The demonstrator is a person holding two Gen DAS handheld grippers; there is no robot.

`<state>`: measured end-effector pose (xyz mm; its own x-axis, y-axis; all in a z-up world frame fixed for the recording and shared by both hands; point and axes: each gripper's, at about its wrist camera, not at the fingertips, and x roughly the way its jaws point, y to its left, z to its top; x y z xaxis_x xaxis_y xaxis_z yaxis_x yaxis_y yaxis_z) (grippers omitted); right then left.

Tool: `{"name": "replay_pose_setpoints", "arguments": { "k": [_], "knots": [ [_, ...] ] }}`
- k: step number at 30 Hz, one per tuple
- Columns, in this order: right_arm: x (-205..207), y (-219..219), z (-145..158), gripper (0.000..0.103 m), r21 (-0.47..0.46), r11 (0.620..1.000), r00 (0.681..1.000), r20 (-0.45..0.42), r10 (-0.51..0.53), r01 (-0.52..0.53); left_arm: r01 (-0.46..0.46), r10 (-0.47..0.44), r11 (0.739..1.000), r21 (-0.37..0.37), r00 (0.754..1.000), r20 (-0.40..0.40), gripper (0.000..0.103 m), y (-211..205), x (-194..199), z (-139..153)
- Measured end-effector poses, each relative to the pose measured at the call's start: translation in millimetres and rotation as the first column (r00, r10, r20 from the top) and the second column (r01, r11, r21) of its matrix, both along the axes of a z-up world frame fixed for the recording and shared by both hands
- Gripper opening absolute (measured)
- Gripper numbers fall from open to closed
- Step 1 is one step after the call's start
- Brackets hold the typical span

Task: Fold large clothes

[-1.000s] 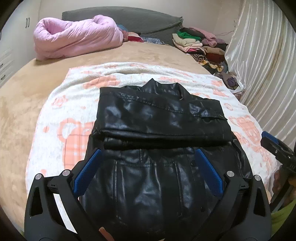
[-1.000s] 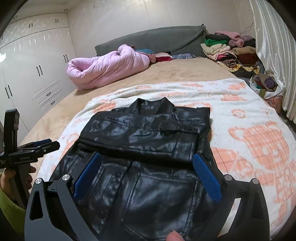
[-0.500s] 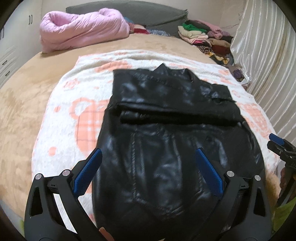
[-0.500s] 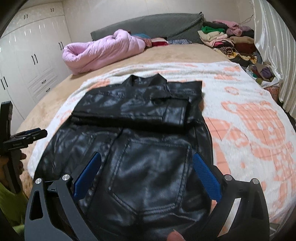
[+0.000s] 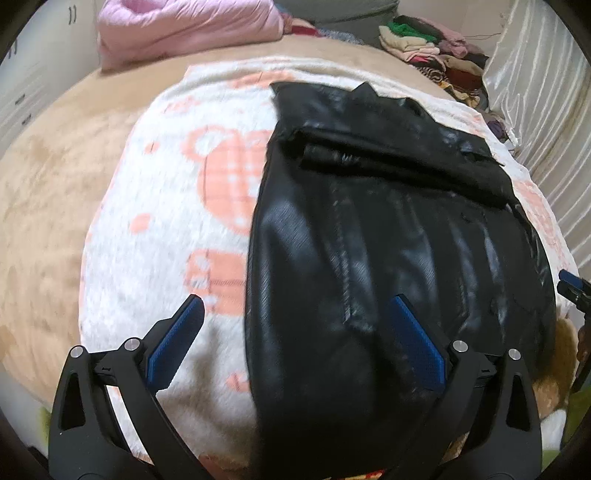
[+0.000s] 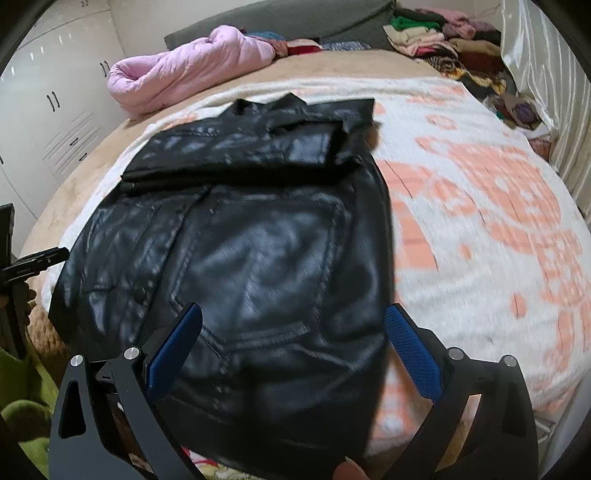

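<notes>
You are working in a home bedroom. A wide bed (image 6: 74, 192) with a tan plush cover fills most of both views, and a white blanket (image 6: 480, 229) patterned with orange checked bears lies spread across it. At the far end a grey headboard (image 6: 295, 18) stands against the wall, with a bundled pink quilt (image 6: 192, 70) in front of it. Stacks of folded clothes (image 6: 443, 37) sit in the far right corner beside a pale satin curtain (image 5: 546, 110). To your left, white wardrobe doors (image 6: 55, 92) with dark handles line the wall.
</notes>
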<state>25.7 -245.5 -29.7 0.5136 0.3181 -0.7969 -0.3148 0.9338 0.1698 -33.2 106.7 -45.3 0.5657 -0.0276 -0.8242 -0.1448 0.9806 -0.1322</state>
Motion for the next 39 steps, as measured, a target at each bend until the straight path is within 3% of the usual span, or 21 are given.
{"name": "replay_pose_setpoints", "arguments": {
  "k": [8, 18, 21, 23, 25, 30, 31, 32, 36, 38, 39],
  "knots": [
    [-18, -15, -18, 0.099, -0.001, 1.0, 0.997, -0.073, 0.003, -0.003, 0.037, -0.036, 0.999, 0.027, 0.999, -0.03, 0.094, 0, -16, -10],
    [-29, -17, -40, 0.098, -0.014, 0.999, 0.983, -0.182, 0.027, -0.03, 0.008, -0.016, 0.996, -0.092, 0.997, -0.08, 0.091, 13, -43, -33],
    [-31, -15, -44, 0.098, -0.027, 0.999, 0.979, -0.199, 0.037, -0.044, 0.019, -0.028, 0.992, -0.126, 0.997, -0.07, 0.073, 12, -48, -32],
    [-32, -15, -45, 0.099, -0.038, 0.998, 0.977, -0.21, 0.044, -0.053, 0.033, -0.043, 0.989, -0.146, 0.997, -0.07, 0.054, 9, -51, -32],
    [-34, -14, -47, 0.099, -0.05, 0.997, 0.974, -0.22, 0.052, -0.064, 0.043, -0.056, 0.986, -0.164, 0.996, -0.074, 0.05, 5, -54, -32],
    [-36, -14, -52, 0.099, -0.05, 0.996, 0.969, -0.238, 0.061, -0.074, 0.055, -0.071, 0.982, -0.179, 0.994, -0.087, 0.05, 3, -53, -39],
    [-36, -14, -53, 0.098, -0.05, 0.996, 0.969, -0.239, 0.064, -0.078, 0.054, -0.069, 0.983, -0.178, 0.994, -0.084, 0.044, 3, -52, -39],
    [-37, -13, -53, 0.095, -0.045, 0.995, 0.968, -0.24, 0.074, -0.088, 0.057, -0.072, 0.983, -0.175, 0.994, -0.079, 0.032, 2, -52, -38],
    [-45, -10, -49, 0.073, -0.044, 0.991, 0.968, -0.224, 0.11, -0.123, 0.092, -0.099, 0.984, -0.152, 0.994, -0.041, 0.015, -5, -58, -27],
    [-48, -16, -44, 0.031, -0.021, 0.993, 0.975, -0.195, 0.106, -0.112, 0.096, -0.101, 0.982, -0.16, 0.995, -0.025, 0.012, -5, -60, -23],
    [-49, -17, -40, 0.023, 0.004, 0.993, 0.977, -0.182, 0.115, -0.116, 0.096, -0.1, 0.982, -0.164, 0.995, -0.016, 0.012, -5, -61, -20]
  ]
}}
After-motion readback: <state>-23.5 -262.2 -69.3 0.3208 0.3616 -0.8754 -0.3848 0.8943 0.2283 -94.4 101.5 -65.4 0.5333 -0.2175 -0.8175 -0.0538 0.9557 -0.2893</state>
